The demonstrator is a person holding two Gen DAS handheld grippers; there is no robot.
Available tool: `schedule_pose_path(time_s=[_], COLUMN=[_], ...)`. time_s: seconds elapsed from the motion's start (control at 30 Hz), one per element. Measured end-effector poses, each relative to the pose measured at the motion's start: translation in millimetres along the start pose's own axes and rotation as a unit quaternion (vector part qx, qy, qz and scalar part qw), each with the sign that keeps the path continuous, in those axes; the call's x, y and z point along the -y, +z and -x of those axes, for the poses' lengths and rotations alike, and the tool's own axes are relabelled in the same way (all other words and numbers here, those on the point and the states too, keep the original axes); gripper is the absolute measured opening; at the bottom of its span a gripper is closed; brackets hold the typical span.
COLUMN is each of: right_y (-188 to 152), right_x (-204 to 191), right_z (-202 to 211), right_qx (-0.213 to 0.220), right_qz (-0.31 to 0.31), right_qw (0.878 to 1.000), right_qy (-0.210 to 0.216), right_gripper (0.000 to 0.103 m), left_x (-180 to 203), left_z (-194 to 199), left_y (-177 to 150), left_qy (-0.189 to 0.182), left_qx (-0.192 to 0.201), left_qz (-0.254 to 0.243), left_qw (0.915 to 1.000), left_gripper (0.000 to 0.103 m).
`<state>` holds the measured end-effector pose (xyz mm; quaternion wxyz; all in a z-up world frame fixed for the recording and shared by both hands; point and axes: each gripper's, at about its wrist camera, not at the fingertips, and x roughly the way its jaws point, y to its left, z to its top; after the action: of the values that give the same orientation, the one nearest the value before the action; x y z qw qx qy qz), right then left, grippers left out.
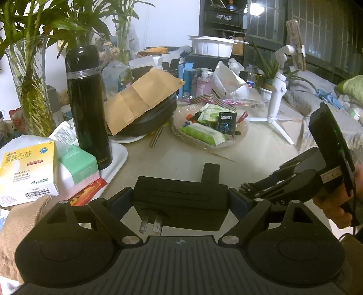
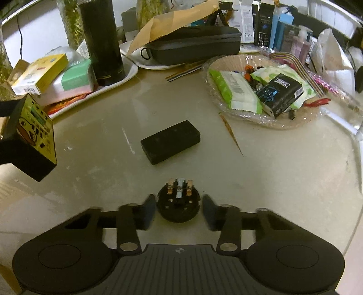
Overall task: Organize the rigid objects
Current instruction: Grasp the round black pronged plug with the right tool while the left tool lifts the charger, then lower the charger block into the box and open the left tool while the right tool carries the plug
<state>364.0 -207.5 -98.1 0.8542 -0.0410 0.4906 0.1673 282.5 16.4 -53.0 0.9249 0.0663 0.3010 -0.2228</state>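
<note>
The left claw (image 1: 180,199) is clamped on a black rectangular power adapter (image 1: 181,202) with two flat metal prongs, its pads pressed against the adapter's two short ends and the block held just above the pale beige counter (image 1: 181,156). In that same view the right claw (image 1: 246,188) reaches in from the right edge, a person's hand (image 1: 340,204) wrapped around its grip.

From the right wrist view, the right claw (image 2: 179,210) hangs low over the counter with a small round black plug (image 2: 178,202) with copper-coloured contacts sitting between its fingers. The fingers are blurred and stand a little apart from the plug on both sides; the pads do not press on it.

Further out on the bare counter lies a flat black rectangular block (image 2: 170,141), on its own, well apart from everything else. Beyond it to the right sits a clear plastic-wrapped dish (image 2: 295,120) holding green-and-white wipe packets and a small black box. To the left a white tray (image 2: 129,70) carries a tall black vacuum flask (image 2: 102,40), a yellow-and-white medicine box (image 2: 39,73) and a mint-green carton (image 2: 74,79). Behind the tray a black zipped case (image 2: 192,45) lies under a brown paper envelope (image 2: 172,20)
</note>
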Motion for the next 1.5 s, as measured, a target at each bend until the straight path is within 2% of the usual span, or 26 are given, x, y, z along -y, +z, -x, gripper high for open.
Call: schedule_pose_path(time_s=[0.27,0.47,0.67,0.83,1.0,1.23,1.5], right_y=[4,3,-13,-25,-35,-48,-69], right_x=[1,0,10,4,-2,2,-3], right_z=[15,42,72,91,104,123,154], right_qx=[0.016,0.037,0.050,0.063,0.070,0.084,0.108], right_qz=[-0.007,-0.001,-0.028,-0.021,-0.005,-0.026,-0.048], right_qw=[1.000,0.999,0.998,0.997,0.997,0.995,0.991], right_qy=[0.008,0.012,0.022,0.032,0.040,0.052,0.069], right_gripper=[0.043,0.043,0.043,0.043,0.043,0.043,0.044], left_x=[2,9,18,27,35,39,54], left_z=[10,29,46,60,74,90,123], left_y=[0,-6,-17,-23,-30,-35,-31], left_qy=[0.013,0.022,0.025,0.026,0.020,0.014,0.017], left_qx=[0.001,0.000,-0.003,0.002,0.006,0.001,0.015], left_qz=[0.007,0.012,0.017,0.020,0.036,0.062,0.048], left_qw=[0.9999,0.9997,0.9995,0.9995,0.9991,0.9980,0.9986], left_gripper=[0.089,0.089,0.089,0.089,0.089,0.089,0.089])
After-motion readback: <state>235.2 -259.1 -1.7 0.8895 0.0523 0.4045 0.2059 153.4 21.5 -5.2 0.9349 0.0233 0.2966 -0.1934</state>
